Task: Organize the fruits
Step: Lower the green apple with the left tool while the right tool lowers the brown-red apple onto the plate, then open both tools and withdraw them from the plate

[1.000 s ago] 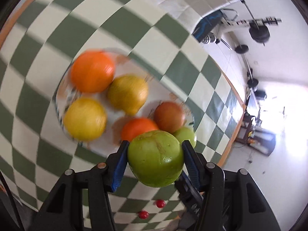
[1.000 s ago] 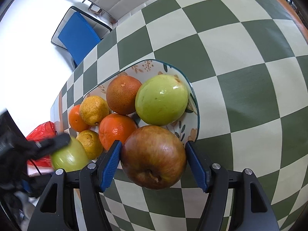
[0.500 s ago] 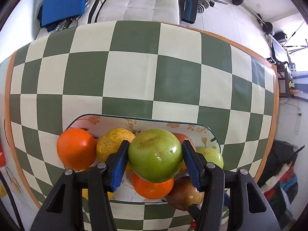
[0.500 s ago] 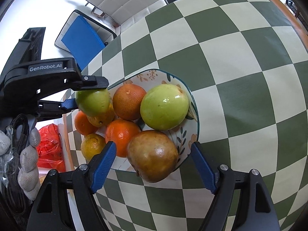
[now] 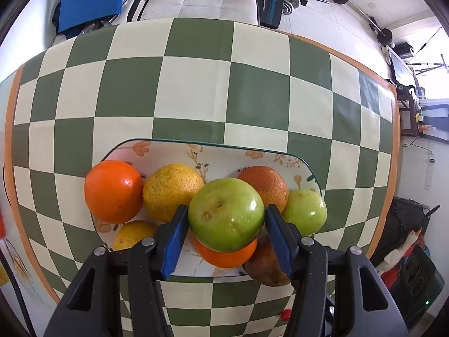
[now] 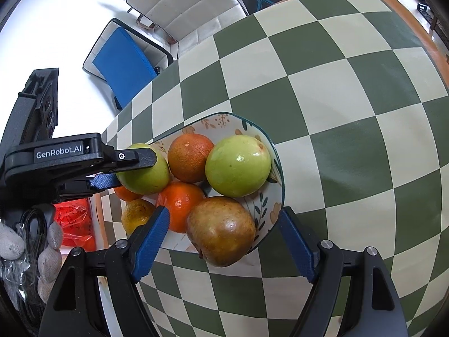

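Note:
A floral plate [image 5: 224,154] [image 6: 269,210] on the checkered table holds several oranges, a second green apple [image 5: 306,210] [image 6: 238,165] and a brown pear [image 6: 221,230] [image 5: 263,269] at its near edge. My left gripper [image 5: 226,224] is shut on a green apple [image 5: 226,214] and holds it just above the fruit pile; it also shows in the right wrist view [image 6: 143,174]. My right gripper [image 6: 224,241] is open and empty, its fingers on either side of the pear without touching it.
The checkered green and cream table [image 5: 196,84] [image 6: 336,112] stretches beyond the plate. A red bag [image 6: 73,224] lies off the table's left side. Small red fruits [image 5: 285,314] lie on the table near the front edge. A blue chair [image 6: 126,64] stands behind.
My right gripper opened and let the pear down on the plate's edge. My left gripper swung over the plate with the green apple and lowered it toward the pile.

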### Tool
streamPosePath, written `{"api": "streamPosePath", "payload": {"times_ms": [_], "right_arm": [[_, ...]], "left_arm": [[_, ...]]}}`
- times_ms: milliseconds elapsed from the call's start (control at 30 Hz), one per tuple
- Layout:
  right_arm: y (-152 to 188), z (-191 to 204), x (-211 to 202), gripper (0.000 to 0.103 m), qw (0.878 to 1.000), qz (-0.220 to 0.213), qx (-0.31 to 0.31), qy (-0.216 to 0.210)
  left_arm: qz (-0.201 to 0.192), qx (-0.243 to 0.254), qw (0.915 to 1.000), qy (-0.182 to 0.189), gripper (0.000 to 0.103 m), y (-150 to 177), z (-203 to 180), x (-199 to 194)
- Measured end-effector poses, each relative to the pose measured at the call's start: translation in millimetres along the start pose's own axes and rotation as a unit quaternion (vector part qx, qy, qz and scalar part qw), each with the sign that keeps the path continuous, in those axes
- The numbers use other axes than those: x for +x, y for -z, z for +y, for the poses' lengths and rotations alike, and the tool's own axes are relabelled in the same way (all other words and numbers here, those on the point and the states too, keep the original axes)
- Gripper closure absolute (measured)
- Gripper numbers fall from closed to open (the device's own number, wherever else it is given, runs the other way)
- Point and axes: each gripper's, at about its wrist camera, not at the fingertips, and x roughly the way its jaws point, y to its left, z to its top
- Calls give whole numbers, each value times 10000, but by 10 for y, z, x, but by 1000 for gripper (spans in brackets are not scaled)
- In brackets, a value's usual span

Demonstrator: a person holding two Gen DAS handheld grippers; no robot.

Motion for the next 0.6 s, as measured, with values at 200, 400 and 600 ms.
{"api": "streamPosePath", "payload": {"times_ms": [200, 400, 600], "right_arm": [[20, 19, 37, 21, 10000, 48, -9, 15], [10, 13, 25, 21, 10000, 29, -1, 19], [11, 10, -28, 20, 10000, 2, -17, 38]], "left_arm": [[43, -50, 10000, -18, 49, -34, 9, -1], [-26, -49, 10000, -6, 48, 9, 25, -46], [-417, 137, 9989, -135, 48, 159, 22, -265]]}}
